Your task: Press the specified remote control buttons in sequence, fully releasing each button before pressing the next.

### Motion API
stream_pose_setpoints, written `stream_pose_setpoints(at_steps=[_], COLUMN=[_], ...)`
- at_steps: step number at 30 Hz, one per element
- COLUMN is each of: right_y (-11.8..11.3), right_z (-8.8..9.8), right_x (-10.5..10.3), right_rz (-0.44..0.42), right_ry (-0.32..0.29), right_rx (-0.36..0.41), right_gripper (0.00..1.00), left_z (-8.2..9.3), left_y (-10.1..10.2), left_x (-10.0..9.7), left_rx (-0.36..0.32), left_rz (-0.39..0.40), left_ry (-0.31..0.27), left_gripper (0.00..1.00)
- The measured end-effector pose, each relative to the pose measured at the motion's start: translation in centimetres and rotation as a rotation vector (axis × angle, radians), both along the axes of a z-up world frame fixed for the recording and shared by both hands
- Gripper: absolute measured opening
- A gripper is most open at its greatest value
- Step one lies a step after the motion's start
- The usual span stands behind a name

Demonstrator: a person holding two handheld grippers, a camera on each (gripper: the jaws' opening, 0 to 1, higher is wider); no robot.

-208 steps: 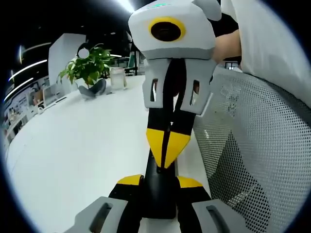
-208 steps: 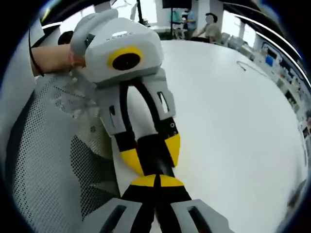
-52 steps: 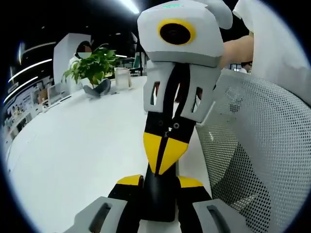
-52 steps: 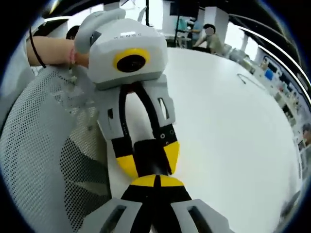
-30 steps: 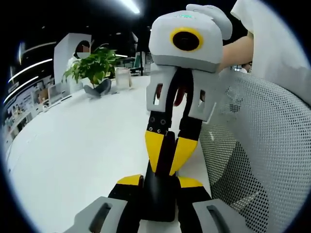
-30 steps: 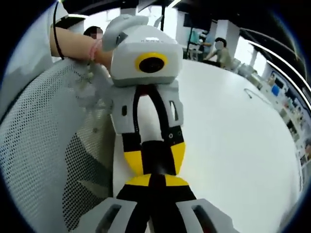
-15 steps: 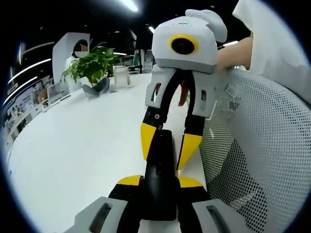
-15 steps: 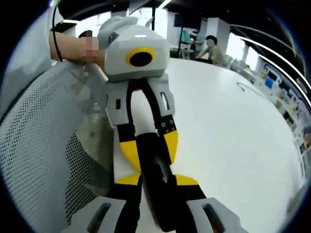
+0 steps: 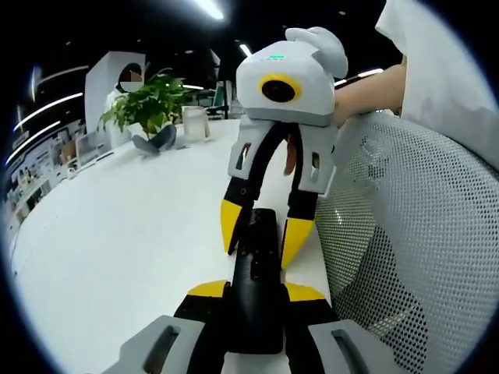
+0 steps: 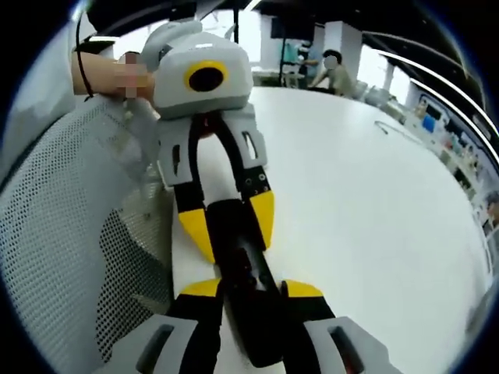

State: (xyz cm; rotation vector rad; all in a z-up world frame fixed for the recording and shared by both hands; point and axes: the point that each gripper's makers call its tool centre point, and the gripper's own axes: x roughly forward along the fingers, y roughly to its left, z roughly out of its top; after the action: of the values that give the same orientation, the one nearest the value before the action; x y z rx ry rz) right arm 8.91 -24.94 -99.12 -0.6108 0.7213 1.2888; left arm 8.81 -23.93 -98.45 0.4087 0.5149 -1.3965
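A black remote control (image 9: 254, 269) is held lengthwise above the white table (image 9: 125, 234). My left gripper (image 9: 256, 290) is shut on its near end in the left gripper view. Facing it, my right gripper (image 9: 263, 234) stands open, its yellow fingertips (image 9: 231, 226) on either side of the remote's far end. In the right gripper view the remote (image 10: 251, 312) runs between the open jaws of my right gripper (image 10: 251, 288), and my left gripper (image 10: 228, 222) grips its far end. I cannot make out the buttons.
A white mesh chair back (image 9: 405, 234) stands close beside the grippers and appears again as the chair (image 10: 70, 234). A potted plant (image 9: 148, 109) and a cup (image 9: 191, 125) sit far across the table. People (image 10: 327, 66) are at the far end of the room.
My right gripper, shut with its tips on the remote a second ago, has opened and now straddles the remote. The left gripper still holds the remote.
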Motion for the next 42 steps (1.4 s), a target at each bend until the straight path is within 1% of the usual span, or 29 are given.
stream_pose_setpoints(at_steps=[2, 6, 7, 10, 12, 13, 15, 17, 20, 22, 23, 24, 26, 29, 30, 32, 33, 34, 35, 36, 37, 39, 42], right_y=[0.1, 0.2, 0.2, 0.2, 0.1, 0.0, -0.2, -0.4, -0.4, -0.4, -0.4, -0.4, -0.4, -0.3, -0.3, -0.3, -0.3, -0.4, -0.4, -0.4, -0.4, -0.4, -0.4], right_z=[0.0, 0.1, 0.1, 0.1, 0.1, 0.1, 0.2, 0.2, 0.2, 0.2, 0.2, 0.2, 0.2, 0.2, 0.2, 0.1, 0.2, 0.2, 0.2, 0.2, 0.2, 0.2, 0.2], right_x=[0.0, -0.2, -0.2, -0.2, -0.1, -0.1, 0.0, 0.3, 0.5, 0.5, 0.5, 0.5, 0.5, 0.6, 0.5, 0.5, 0.5, 0.5, 0.5, 0.5, 0.5, 0.5, 0.5], right_rz=[0.004, 0.023, 0.026, 0.027, 0.015, 0.006, -0.003, -0.02, -0.035, -0.039, -0.037, -0.036, -0.035, -0.036, -0.035, -0.033, -0.03, -0.029, -0.027, -0.027, -0.027, -0.027, -0.026], right_ry=[0.0, -0.001, -0.003, 0.001, 0.011, 0.016, 0.014, 0.013, 0.019, 0.022, 0.02, 0.02, 0.019, 0.02, 0.018, 0.016, 0.012, 0.011, 0.009, 0.009, 0.009, 0.008, 0.007], right_rx=[0.006, 0.004, 0.003, 0.008, 0.016, 0.015, 0.015, 0.016, 0.021, 0.022, 0.022, 0.022, 0.023, 0.028, 0.027, 0.026, 0.024, 0.022, 0.021, 0.021, 0.021, 0.02, 0.018], right_gripper=[0.26, 0.25, 0.24, 0.24, 0.24, 0.23, 0.22, 0.22, 0.22, 0.22, 0.22, 0.22, 0.22, 0.22, 0.22, 0.22, 0.22, 0.22, 0.22, 0.22, 0.22, 0.22, 0.22], left_z=[0.0, 0.1, 0.1, 0.2, 0.2, 0.3, 0.4, 0.8, 2.1, 2.6, 2.8, 2.7, 2.9, 3.1, 3.5, 4.3, 5.1, 5.6, 6.2, 6.9, 7.2, 8.8, 10.3], left_y=[0.0, -0.1, -0.2, -0.3, -0.3, -0.3, -0.4, -0.3, -0.2, 0.1, 0.3, 0.8, 1.2, 1.9, 2.1, 2.5, 2.7, 2.9, 3.2, 3.5, 3.6, 4.3, 5.1], left_x=[0.0, 0.2, 0.1, 0.2, 0.3, 0.3, 0.6, 1.0, 1.8, 2.1, 2.4, 2.7, 2.9, 2.8, 3.0, 3.5, 4.0, 4.3, 4.5, 4.6, 4.8, 5.2, 5.3], left_rx=[0.003, 0.001, 0.003, 0.002, 0.002, -0.001, -0.018, -0.028, -0.082, -0.091, -0.085, -0.061, -0.043, -0.021, -0.025, -0.045, -0.07, -0.077, -0.085, -0.095, -0.098, -0.134, -0.175], left_rz=[0.006, 0.026, 0.025, 0.044, 0.06, 0.066, 0.086, 0.099, 0.158, 0.174, 0.186, 0.2, 0.201, 0.214, 0.228, 0.264, 0.294, 0.314, 0.333, 0.35, 0.363, 0.412, 0.462], left_ry=[-0.001, 0.022, 0.019, 0.042, 0.057, 0.067, 0.099, 0.098, 0.11, 0.096, 0.077, 0.044, -0.007, -0.036, -0.05, -0.072, -0.098, -0.115, -0.133, -0.144, -0.151, -0.178, -0.188], left_gripper=[0.26, 0.26, 0.26, 0.27, 0.3, 0.33, 0.39, 0.38, 0.4, 0.44, 0.47, 0.5, 0.57, 0.64, 0.67, 0.76, 0.8, 0.85, 0.88, 0.9, 0.91, 0.92, 0.97])
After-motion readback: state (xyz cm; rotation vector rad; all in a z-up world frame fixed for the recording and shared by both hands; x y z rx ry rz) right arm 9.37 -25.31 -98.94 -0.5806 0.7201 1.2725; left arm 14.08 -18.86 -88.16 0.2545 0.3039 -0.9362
